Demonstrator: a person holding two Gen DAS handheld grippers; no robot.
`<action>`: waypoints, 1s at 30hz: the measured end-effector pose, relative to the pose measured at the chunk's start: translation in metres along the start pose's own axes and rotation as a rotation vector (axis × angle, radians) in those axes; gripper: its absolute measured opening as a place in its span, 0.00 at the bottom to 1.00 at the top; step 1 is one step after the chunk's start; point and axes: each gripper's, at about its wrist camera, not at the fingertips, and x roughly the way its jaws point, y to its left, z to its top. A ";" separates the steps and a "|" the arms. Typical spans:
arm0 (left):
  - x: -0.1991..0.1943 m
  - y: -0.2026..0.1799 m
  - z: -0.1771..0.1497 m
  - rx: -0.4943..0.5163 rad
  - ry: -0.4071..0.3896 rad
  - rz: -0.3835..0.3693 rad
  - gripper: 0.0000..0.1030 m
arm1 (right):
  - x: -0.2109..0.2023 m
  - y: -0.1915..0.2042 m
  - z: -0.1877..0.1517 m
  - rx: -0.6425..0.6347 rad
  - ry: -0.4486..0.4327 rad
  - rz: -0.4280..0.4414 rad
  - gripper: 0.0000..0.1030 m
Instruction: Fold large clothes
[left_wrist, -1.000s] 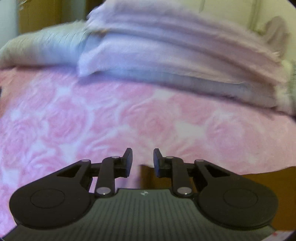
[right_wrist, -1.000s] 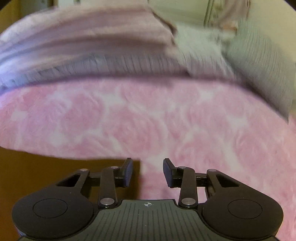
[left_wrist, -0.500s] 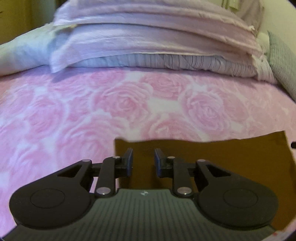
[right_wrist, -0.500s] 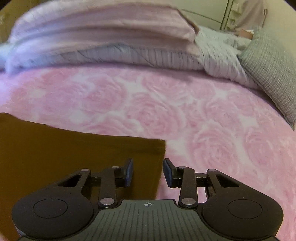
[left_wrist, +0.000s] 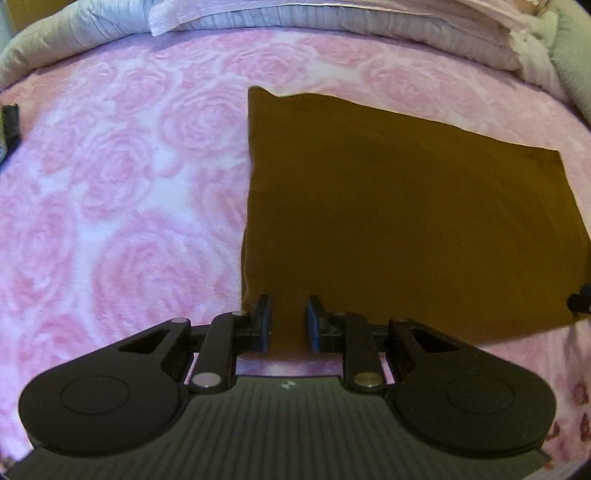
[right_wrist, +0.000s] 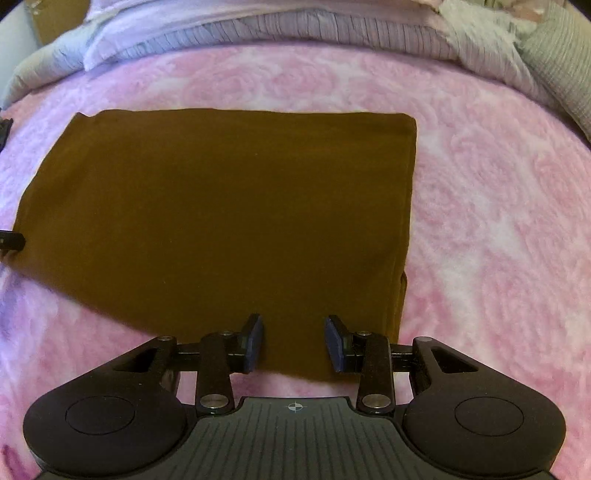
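We keep the brown garment (right_wrist: 229, 206) flat on the bed (right_wrist: 498, 221) — left gripper (left_wrist: 287, 323) and right gripper (right_wrist: 293, 343), jaws parted, gripping nothing, over its near edge — pinch both corners evenly

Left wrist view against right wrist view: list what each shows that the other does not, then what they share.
Only the left wrist view shows the left gripper whole, at the brown garment's near left corner, with a dark object at the far left frame edge.

Only the right wrist view shows the right gripper whole, near the garment's right edge, where a lower layer peeks out, plus a grey checked pillow.

Both show the flat folded garment, the pink rose blanket and stacked bedding behind.
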 end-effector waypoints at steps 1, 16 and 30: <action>-0.006 -0.004 0.004 -0.006 0.012 0.021 0.19 | -0.003 0.000 0.004 0.017 0.020 0.003 0.33; -0.041 -0.058 -0.004 -0.013 0.153 0.033 0.37 | -0.036 0.010 0.007 0.128 0.053 0.126 0.65; -0.040 -0.043 0.006 -0.055 0.034 -0.028 0.38 | -0.020 -0.072 0.014 0.269 -0.116 0.097 0.65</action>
